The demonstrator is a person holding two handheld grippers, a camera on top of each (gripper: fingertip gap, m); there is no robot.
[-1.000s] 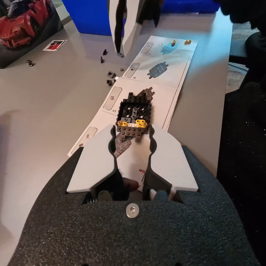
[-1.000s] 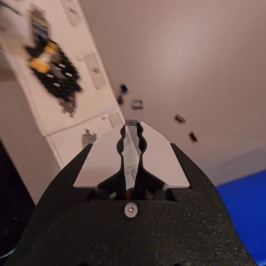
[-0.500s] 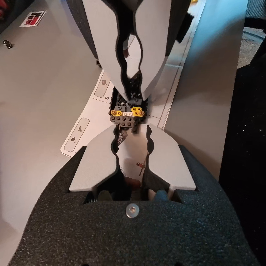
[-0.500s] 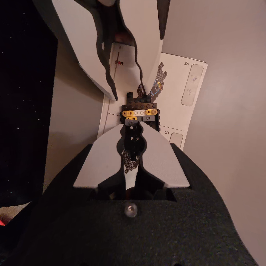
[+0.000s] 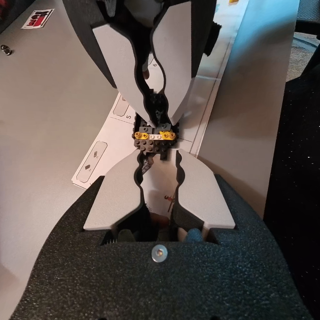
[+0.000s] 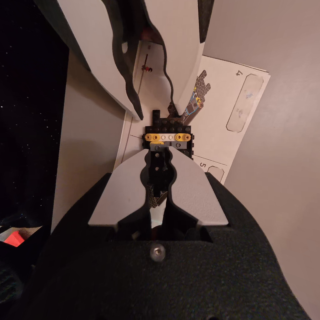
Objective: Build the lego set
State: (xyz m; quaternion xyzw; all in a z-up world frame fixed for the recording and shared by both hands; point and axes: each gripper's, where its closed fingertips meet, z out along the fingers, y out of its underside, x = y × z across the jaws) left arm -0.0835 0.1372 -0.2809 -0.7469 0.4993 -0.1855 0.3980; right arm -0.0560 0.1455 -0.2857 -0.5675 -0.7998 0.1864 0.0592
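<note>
My left tongs (image 5: 156, 151) sit low over the white fold-out instruction sheet (image 5: 110, 149), their two pale grey fingers (image 5: 121, 187) spread apart with nothing between them; the tips stop just short of the near edge of the partly built black brick model (image 5: 154, 143). That model lies flat on the sheet, near the right edge of the grey tabletop (image 5: 52, 86). Across its studded black base runs a row of two yellow plates with a white plate (image 5: 155, 137) between them, and behind that row are small grey pieces.

My right tongs (image 6: 158, 149) come in from the opposite side, angled steeply down onto the model. Their fingers are nearly together, with only a narrow gap at the tips, and a small dark grey brick (image 6: 158, 147) sits right at those tips, over the model's grey row beside a yellow piece. I cannot tell whether the tips grip it or merely press on it. Through the gap I see the model's black centre with its small holes.

In the left wrist view, a red, black and white sticker (image 5: 37, 19) lies far off on the tabletop at upper left, and a small dark round metallic part (image 5: 6, 49) rests near the left edge.
</note>
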